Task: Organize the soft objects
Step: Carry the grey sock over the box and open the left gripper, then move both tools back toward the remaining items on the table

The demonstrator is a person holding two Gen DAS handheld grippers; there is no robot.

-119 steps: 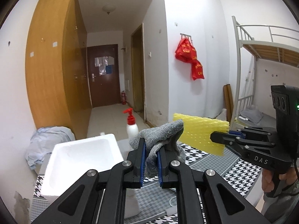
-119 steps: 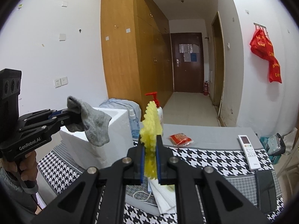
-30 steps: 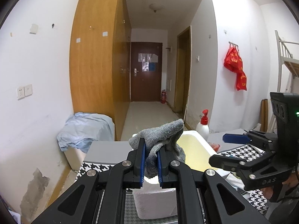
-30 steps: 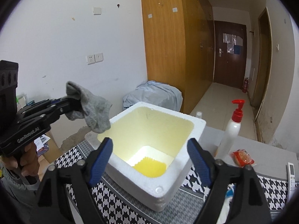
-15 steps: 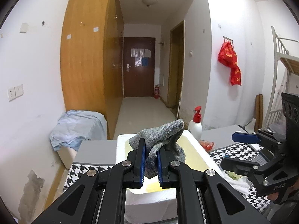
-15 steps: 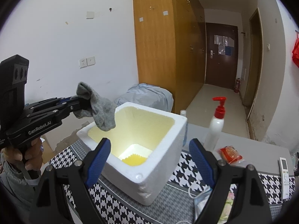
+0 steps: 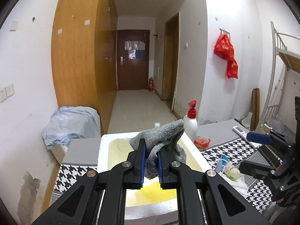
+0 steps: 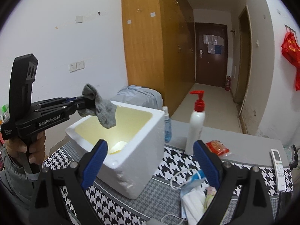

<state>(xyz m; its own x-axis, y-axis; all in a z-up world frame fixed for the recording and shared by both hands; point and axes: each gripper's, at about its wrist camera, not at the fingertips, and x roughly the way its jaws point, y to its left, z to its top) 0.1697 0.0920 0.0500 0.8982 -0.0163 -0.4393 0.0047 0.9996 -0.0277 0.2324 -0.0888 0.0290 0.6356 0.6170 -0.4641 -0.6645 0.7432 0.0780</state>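
The task stood about half done, by my judgement. One soft thing, the yellow sponge [image 8: 117, 147], already lay on the floor of the white foam box [image 8: 142, 150], while the grey sock [image 8: 102, 106] had not yet gone in. The face masks [image 8: 193, 193] on the desk [image 8: 243, 144] to the right of the box may also count as soft things left to sort, though that cannot be told for certain.

At the left, the left tool [image 7: 151, 161] was clamped nearly closed on the sock, its blue pads pinching the middle of the fabric. One end of the sock stood up above the pads and the other drooped beyond them. In the right wrist view the sock hung over the left rim of the box, its lower end dangling above the open mouth and not touching the walls, as far as could be seen. A release there would probably drop it inside, near the sponge.

Farther right, the right tool [image 8: 150, 159] held nothing. Its jaws had just been opening and stood spread wide, with only the near corner of the box and the desk showing between them. It sat on the near side of the box, apart from the sponge.
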